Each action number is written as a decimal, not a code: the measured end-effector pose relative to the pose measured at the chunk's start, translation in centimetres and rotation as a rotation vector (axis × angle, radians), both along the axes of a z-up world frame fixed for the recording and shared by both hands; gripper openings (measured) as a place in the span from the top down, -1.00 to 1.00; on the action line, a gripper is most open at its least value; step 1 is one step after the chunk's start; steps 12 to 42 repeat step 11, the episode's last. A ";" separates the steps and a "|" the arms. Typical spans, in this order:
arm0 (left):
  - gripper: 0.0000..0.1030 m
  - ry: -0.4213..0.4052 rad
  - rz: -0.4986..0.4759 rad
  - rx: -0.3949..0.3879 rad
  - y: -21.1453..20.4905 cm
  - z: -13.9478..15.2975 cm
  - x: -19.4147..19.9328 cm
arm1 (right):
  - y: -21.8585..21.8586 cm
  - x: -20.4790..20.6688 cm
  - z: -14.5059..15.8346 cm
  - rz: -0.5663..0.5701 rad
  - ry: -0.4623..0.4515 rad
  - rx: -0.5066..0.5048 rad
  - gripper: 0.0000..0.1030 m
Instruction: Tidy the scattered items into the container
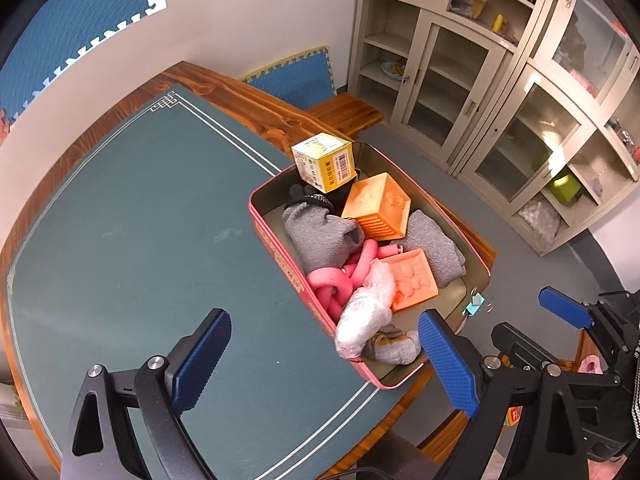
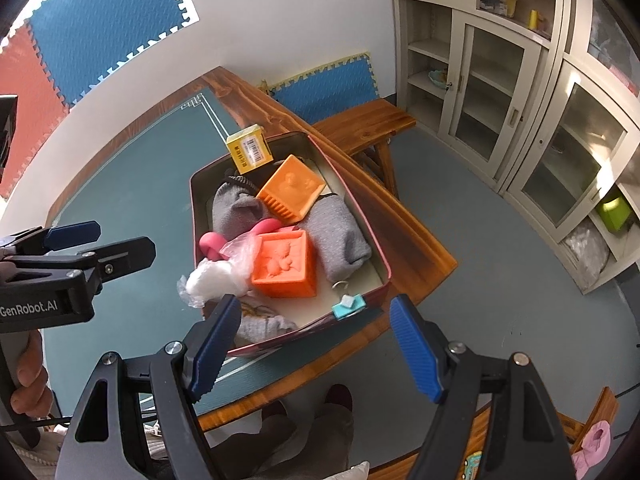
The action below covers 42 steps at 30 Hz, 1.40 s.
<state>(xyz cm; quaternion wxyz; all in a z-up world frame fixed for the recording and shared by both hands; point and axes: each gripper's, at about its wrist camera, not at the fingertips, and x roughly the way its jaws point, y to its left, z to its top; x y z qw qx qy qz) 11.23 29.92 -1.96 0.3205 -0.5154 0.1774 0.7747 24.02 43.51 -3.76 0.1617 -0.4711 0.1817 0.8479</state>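
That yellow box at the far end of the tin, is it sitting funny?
Yes. The yellow box isn't down inside the tin like the rest. It perches tilted at the far end, propped on the things under it and sticking up above the rim. Also, a small teal clip is on the tin's near rim.

Both the left gripper and right gripper have black frames with silver screws and ribbed blue finger pads. White "GenRobot.AI" lettering marks the left one's black body, held by bare-skinned fingers.
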 end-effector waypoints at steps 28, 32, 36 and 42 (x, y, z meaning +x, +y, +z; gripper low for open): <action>-0.88 0.013 0.013 -0.012 1.8 0.0 0.5 | 2.4 -0.5 -0.6 0.029 0.003 -0.017 -0.55; -0.88 0.013 0.013 -0.012 1.8 0.0 0.5 | 2.4 -0.5 -0.6 0.029 0.003 -0.017 -0.55; -0.88 0.013 0.013 -0.012 1.8 0.0 0.5 | 2.4 -0.5 -0.6 0.029 0.003 -0.017 -0.55; -0.88 0.013 0.013 -0.012 1.8 0.0 0.5 | 2.4 -0.5 -0.6 0.029 0.003 -0.017 -0.55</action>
